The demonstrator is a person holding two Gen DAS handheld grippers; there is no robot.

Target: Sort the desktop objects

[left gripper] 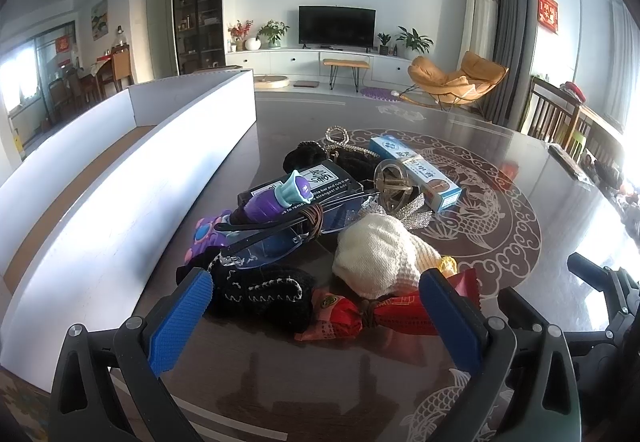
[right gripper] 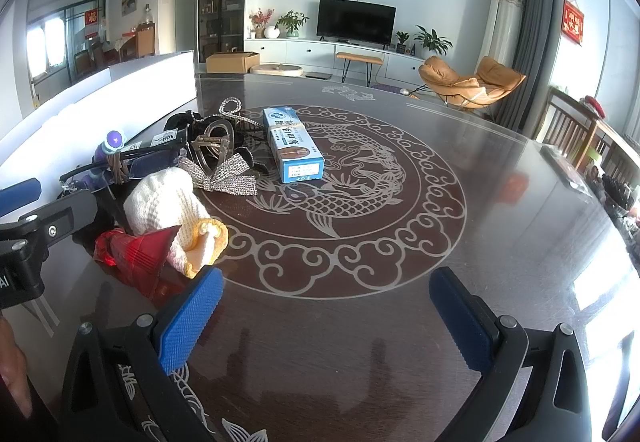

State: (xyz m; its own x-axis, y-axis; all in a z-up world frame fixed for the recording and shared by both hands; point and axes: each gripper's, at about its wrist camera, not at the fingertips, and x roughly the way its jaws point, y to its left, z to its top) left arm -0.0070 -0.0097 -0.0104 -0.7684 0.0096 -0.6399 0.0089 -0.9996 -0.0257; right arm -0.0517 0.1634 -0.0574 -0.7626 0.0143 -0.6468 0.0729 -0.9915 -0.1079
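I am holding my left gripper (left gripper: 316,306) low over the bench (left gripper: 560,202), its jaws standing wide apart and gripping nothing. The red candy wrapper (left gripper: 360,316) is lying between the two blue pads, at the near edge of the heap of small things. Just left of the wrapper a black knitted piece with white stitching (left gripper: 260,292) is sitting against my left pad. Just behind the wrapper a cream knitted pouch (left gripper: 376,254) is resting, and left of that pouch a pair of glasses (left gripper: 264,246) is lying across a dark box (left gripper: 304,186), with a purple toy (left gripper: 276,198) on top. Behind the pouch a rhinestone bow (left gripper: 400,214) is lying, and beyond it a blue and white carton (left gripper: 416,170). A long white tray (left gripper: 160,178) is running along the left side of the heap.

I am keeping my right gripper (right gripper: 324,306) to the right of the heap, over bare bench patterned with a fish (right gripper: 344,178). Its jaws are spread wide and empty, with the pouch (right gripper: 168,210) and the wrapper (right gripper: 136,254) just left of its left pad.
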